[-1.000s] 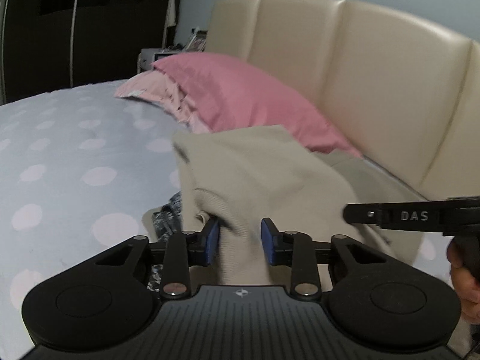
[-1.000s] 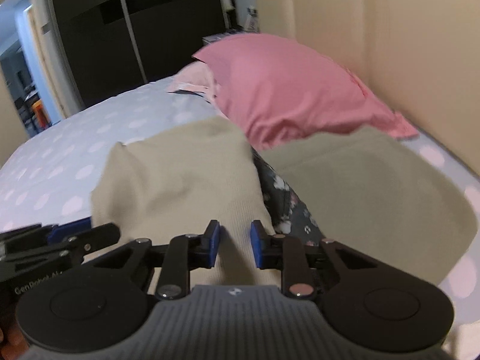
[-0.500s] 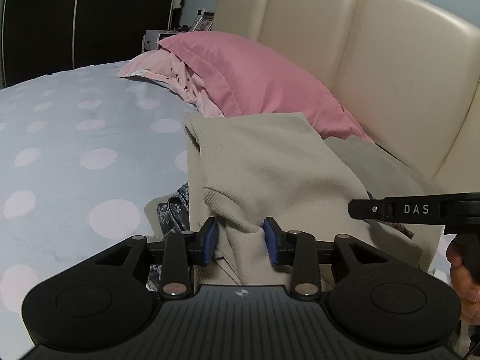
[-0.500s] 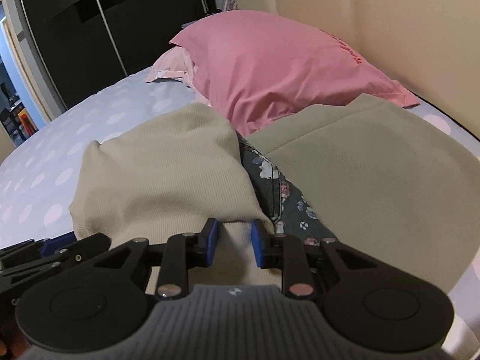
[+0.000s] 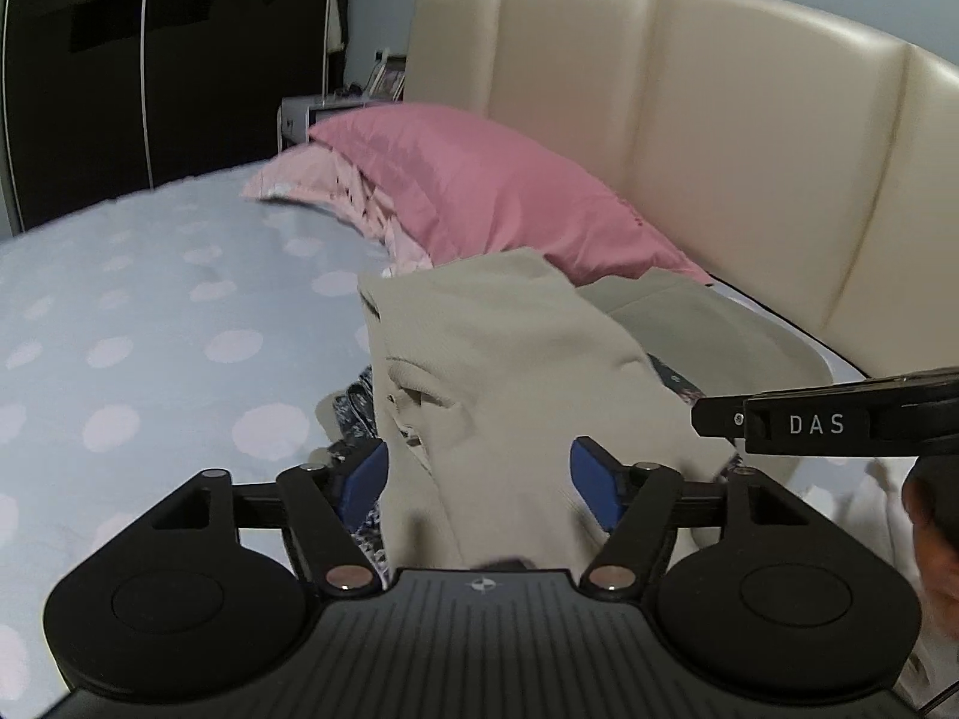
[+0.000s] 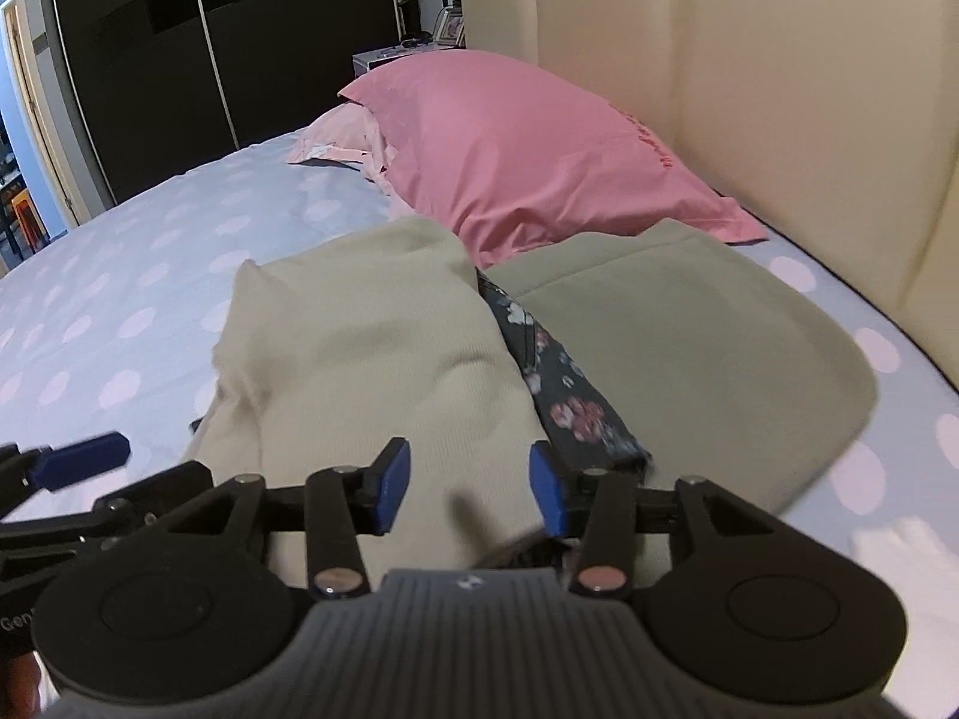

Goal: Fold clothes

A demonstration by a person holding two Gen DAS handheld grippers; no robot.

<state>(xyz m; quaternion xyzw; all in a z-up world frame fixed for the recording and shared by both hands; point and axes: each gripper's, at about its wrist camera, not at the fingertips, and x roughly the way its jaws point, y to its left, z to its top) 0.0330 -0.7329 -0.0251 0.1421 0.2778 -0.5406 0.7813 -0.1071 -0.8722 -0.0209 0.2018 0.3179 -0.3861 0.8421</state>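
Note:
A cream ribbed knit garment [image 5: 503,371] lies folded on the bed, also in the right wrist view [image 6: 371,347]. It rests on a dark floral garment [image 6: 563,395]. My left gripper [image 5: 479,482] is open, its blue pads either side of the cream fabric's near edge. My right gripper [image 6: 470,491] is open over the same near edge. The right gripper's body [image 5: 827,419] shows at the right of the left wrist view. The left gripper's blue fingertip [image 6: 84,455] shows at the left of the right wrist view.
A grey-green folded garment [image 6: 689,347] lies to the right. A pink pillow [image 6: 527,156] lies behind the clothes, against the cream padded headboard [image 5: 719,138]. The blue dotted bedsheet [image 5: 150,347] stretches to the left. A dark wardrobe [image 6: 210,42] stands beyond.
Both grippers were shut on the cream garment's near edge and have opened. The garment has come down and now lies on the bed.

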